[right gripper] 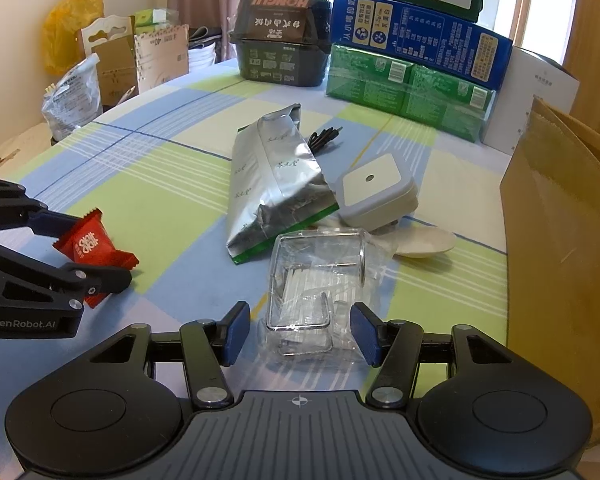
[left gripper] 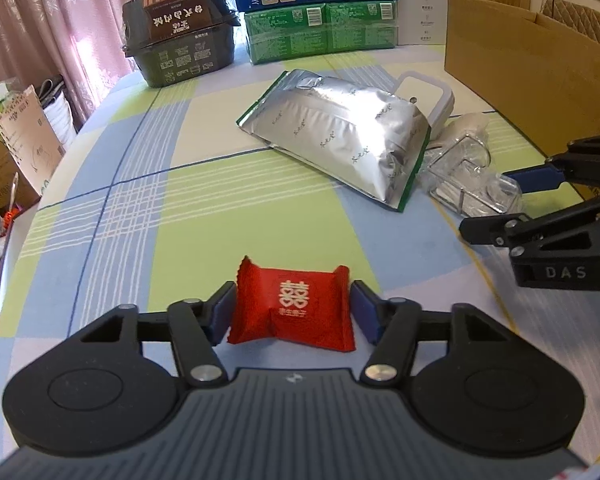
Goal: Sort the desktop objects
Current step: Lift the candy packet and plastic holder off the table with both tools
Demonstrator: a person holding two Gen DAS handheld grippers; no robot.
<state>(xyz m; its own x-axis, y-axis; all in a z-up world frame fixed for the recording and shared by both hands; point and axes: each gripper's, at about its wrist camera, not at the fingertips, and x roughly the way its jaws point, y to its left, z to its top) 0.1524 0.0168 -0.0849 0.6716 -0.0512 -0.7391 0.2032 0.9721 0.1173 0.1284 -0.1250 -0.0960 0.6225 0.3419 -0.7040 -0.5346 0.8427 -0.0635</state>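
While left gripper jaws clamp red packet — right gripper gapes.

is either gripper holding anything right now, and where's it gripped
The left gripper holds the red packet, its fingers pinching the packet's two side edges. The right gripper is open around a clear plastic pack, not gripping it.

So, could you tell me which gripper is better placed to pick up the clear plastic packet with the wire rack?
The right gripper: its open fingers already flank the clear plastic packet. The left gripper is occupied, closed on the red foil candy packet, further from it.
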